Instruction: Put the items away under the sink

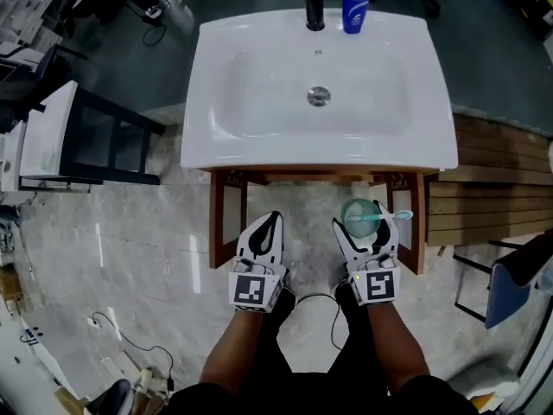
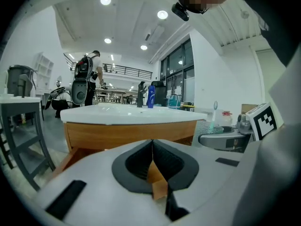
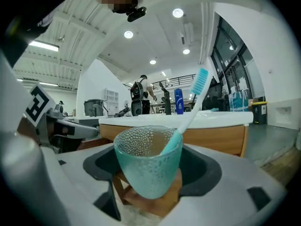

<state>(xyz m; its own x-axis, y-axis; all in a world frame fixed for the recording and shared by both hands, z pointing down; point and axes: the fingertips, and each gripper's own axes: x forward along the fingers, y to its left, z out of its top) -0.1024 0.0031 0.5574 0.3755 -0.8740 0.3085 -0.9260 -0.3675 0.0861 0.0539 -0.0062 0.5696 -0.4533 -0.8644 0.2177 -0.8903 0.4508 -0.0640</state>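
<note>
My right gripper (image 1: 370,226) (image 3: 149,173) is shut on a teal dimpled glass cup (image 1: 358,216) (image 3: 148,161) that holds a teal and white toothbrush (image 1: 390,217) (image 3: 188,113). It hovers in front of the wooden cabinet (image 1: 223,223) under the white sink (image 1: 259,102), near the right door. My left gripper (image 1: 263,236) (image 2: 153,166) is shut with nothing in it, beside the right one. A blue bottle (image 1: 356,2) (image 3: 178,101) (image 2: 150,98) stands on the sink's back rim next to the black tap (image 1: 314,3).
The cabinet's two doors stand open, the left door (image 1: 216,227) and the right door (image 1: 419,232). A dark shelf rack (image 1: 95,137) stands to the left and a wooden slat bench (image 1: 492,188) to the right. A person with a backpack (image 2: 87,79) stands far off.
</note>
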